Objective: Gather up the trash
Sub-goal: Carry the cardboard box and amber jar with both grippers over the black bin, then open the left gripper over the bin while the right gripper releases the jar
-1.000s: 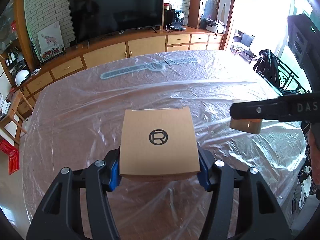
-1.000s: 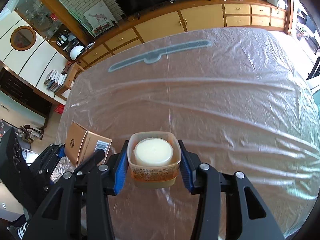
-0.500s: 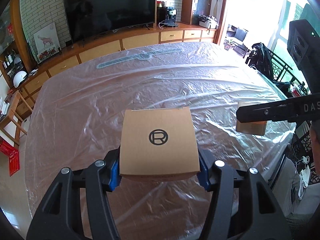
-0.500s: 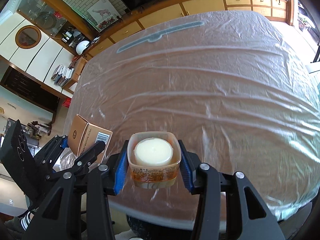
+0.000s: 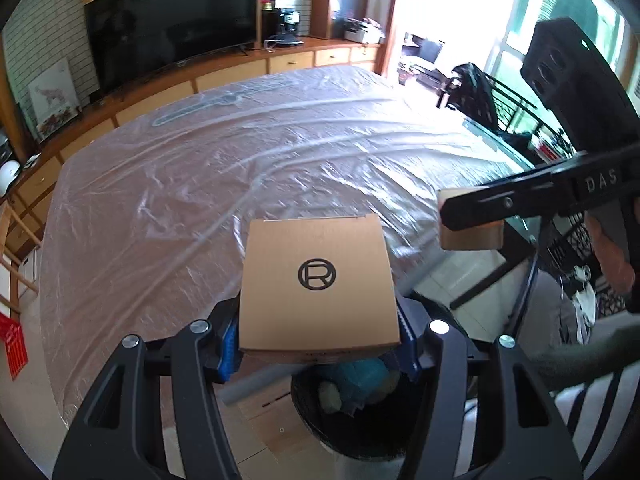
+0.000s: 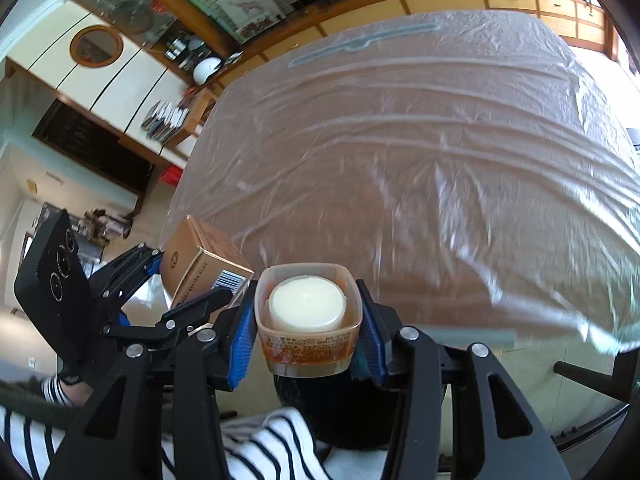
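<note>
My left gripper (image 5: 318,344) is shut on a brown cardboard box (image 5: 318,280) with a circled R on top. I hold it off the table edge, above a black trash bin (image 5: 356,416) that has rubbish in it. The box also shows in the right wrist view (image 6: 200,260), with the left gripper (image 6: 160,280) around it. My right gripper (image 6: 308,332) is shut on a clear plastic cup (image 6: 307,320) with a white lid. It appears in the left wrist view (image 5: 472,220) at the right, and the bin (image 6: 344,412) lies dark just below it.
A large table covered in clear plastic sheet (image 5: 240,168) fills the middle. A TV (image 5: 172,36) on a wooden cabinet stands behind it. A black chair frame (image 5: 520,292) and the person's striped sleeve (image 6: 256,444) are close to the bin.
Both grippers have pulled back from over the table to beyond its near edge. The trash bin has come into view below them. Both holds are unchanged.
</note>
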A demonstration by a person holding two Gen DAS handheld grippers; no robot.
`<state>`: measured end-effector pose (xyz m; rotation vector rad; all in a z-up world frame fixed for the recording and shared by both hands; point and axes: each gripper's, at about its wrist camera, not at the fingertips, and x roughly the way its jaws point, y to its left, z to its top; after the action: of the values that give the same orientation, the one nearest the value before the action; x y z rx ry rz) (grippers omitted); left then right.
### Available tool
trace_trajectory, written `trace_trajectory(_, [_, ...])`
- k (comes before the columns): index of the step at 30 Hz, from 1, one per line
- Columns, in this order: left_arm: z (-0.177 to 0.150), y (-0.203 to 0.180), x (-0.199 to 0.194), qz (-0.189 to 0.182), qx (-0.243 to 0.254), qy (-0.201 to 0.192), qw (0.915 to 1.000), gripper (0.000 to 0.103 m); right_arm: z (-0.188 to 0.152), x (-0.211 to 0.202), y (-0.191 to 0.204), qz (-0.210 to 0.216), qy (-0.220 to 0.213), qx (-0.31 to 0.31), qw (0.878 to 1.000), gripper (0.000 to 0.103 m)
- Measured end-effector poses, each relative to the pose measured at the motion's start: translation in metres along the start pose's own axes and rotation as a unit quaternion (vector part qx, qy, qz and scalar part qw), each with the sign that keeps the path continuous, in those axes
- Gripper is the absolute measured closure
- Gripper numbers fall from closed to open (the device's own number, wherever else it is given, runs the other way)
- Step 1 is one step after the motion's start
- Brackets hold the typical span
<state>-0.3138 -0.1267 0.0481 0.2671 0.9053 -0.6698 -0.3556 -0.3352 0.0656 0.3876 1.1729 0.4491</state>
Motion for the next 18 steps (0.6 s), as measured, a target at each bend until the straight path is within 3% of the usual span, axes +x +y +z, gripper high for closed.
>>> trace_trajectory(8, [-0.032,-0.027,0.0,-0.047,0.041,0.037,0.9974,0.043,-0.041,0.012,0.0,-0.003,0.041,-0.018,0.999,0.058])
trace_trajectory(18, [-0.062,-0.042,0.043,-0.06,0.055,0.105,0.9911,0.043,-0.063,0.052,-0.013,-0.032,0.075,-0.012,0.997,0.058])
